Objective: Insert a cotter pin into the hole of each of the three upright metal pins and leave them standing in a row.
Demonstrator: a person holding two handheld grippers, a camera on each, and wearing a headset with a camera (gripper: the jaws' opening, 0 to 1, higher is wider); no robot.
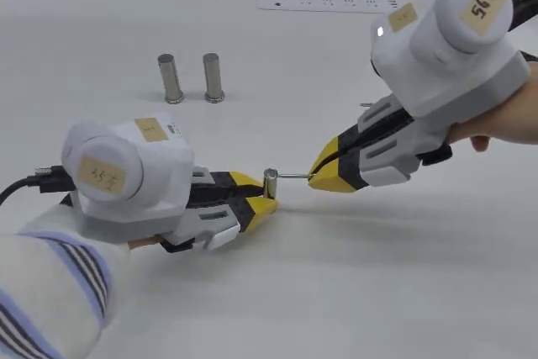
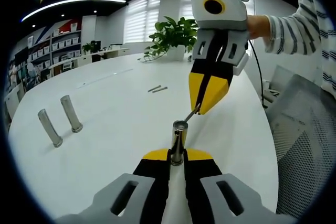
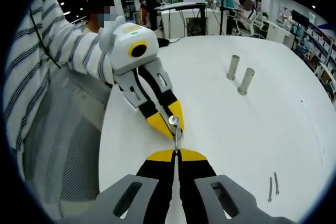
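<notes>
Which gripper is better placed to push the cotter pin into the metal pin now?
The right gripper: it is shut on the cotter pin, whose tip is at the top of the metal pin. The left gripper is shut on that metal pin and should likely just steady it.

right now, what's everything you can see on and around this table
standing metal pins: 2, silver, upright side by side, far left of table
clamped metal pin: 1, silver, mid-table between yellow jaws
cotter pin: 1, silver, tip at the clamped pin's top
spare cotter pins: 2, silver, lying together on the table
white strip: 1, table's far edge
plant: 1, green, beyond the table
table: 1, white
left gripper: 1, white-black-yellow, shut on clamped metal pin
right gripper: 1, same colours, shut on cotter pin
striped sleeves: 2, pale, behind the grippers
</notes>
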